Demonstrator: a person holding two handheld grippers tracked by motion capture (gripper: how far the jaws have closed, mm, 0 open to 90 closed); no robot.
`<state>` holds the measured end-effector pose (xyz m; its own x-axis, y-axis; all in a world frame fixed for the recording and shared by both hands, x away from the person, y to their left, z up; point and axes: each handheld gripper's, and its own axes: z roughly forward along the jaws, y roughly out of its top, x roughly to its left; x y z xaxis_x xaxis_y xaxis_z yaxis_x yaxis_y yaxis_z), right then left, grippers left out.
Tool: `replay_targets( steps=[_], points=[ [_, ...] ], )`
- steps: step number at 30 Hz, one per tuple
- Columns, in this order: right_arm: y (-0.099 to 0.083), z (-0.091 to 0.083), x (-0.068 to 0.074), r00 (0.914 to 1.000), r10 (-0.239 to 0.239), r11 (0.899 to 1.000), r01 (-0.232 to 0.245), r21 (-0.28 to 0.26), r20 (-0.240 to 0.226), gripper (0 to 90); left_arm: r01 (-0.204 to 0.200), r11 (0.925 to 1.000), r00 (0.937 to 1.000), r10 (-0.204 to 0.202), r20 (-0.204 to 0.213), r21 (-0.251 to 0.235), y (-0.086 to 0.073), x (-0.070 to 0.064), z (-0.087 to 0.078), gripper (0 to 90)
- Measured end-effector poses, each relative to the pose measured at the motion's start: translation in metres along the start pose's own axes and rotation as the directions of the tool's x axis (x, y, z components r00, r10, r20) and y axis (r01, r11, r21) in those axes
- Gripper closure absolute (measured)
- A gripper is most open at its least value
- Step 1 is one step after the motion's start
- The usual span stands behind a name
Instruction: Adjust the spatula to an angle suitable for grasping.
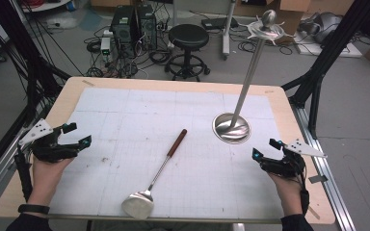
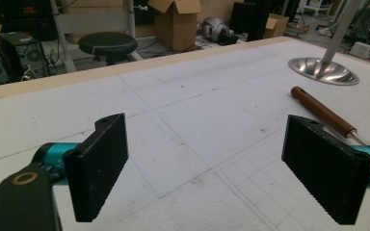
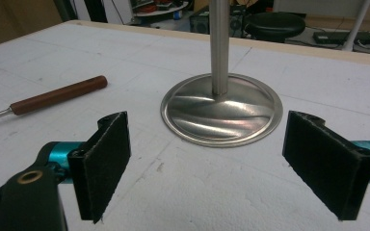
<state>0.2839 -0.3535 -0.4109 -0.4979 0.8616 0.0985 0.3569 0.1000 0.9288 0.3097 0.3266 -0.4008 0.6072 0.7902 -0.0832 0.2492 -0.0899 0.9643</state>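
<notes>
Table (image 1: 279, 103) w/ white gridded sheet. Left gripper (image 1: 77, 134) at approx 9 o'clock edge, jaws wide apart, nothing btwn them. Right gripper (image 1: 266, 147) at approx 4 o'clock, jaws also wide apart, empty, pointing at the stand base (image 3: 221, 110) just ahead. Metal stand (image 1: 231, 127) sits at approx 2 o'clock, its pole tilted up and away. Ladle (image 1: 156, 173) lies near centre, bowl toward 6, brown handle (image 2: 323, 111) toward 12, well apart from both grippers.

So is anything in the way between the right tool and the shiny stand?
Nothing visible. The right tool is open and faces the stand's base across bare white mat. The ladle lies off to its left.
</notes>
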Motion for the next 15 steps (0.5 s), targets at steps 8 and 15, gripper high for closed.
replay_targets(
  steps=[8,15],
  points=[
    [-0.0003,-0.0004,-0.002,1.0,0.008,1.0,-0.008,-0.001,0.004,16.6,0.008,0.9999,0.9999,-0.008,0.008,0.01,0.0005,-0.0009,-0.0018,17.9],
    [0.0006,0.0,-0.0016,1.0,0.008,1.0,-0.008,-0.002,0.0,16.6,0.004,0.9998,0.9998,-0.004,0.02,0.018,0.004,-0.0055,-0.0018,18.0]
  ],
)
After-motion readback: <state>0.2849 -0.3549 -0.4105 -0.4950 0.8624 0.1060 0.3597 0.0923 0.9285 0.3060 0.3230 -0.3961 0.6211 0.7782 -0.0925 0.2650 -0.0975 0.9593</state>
